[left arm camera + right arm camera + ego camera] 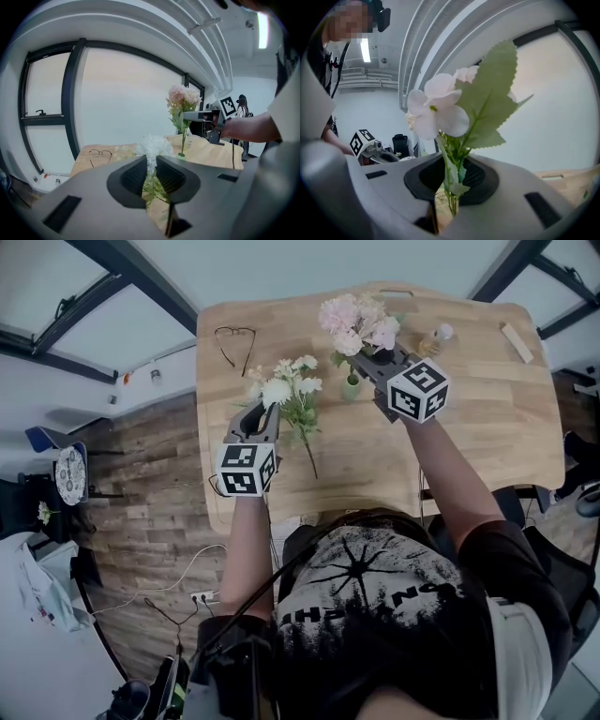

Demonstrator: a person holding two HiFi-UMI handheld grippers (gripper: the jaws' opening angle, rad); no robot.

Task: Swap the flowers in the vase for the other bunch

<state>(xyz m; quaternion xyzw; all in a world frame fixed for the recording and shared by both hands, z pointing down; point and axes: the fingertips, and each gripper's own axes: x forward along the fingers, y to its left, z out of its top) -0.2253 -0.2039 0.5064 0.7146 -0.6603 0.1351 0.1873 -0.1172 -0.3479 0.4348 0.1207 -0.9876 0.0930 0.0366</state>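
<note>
On the wooden table [469,456] stands a small green vase [351,388] [181,154]. A bunch of pink flowers [359,322] [183,99] [438,112] rises over it, its stem reaching down to the vase mouth. My right gripper [367,360] [452,174] is shut on those stems just above the vase. My left gripper [265,409] [151,161] is shut on the stems of a white bunch [289,385] [152,145], held over the table left of the vase; the long stem end trails toward the near edge.
A pair of glasses [234,338] [99,154] lies at the table's far left. A small pale object [439,334] and a wooden block [516,341] sit at the far right. Beyond the table's left edge is the wooden floor [150,521].
</note>
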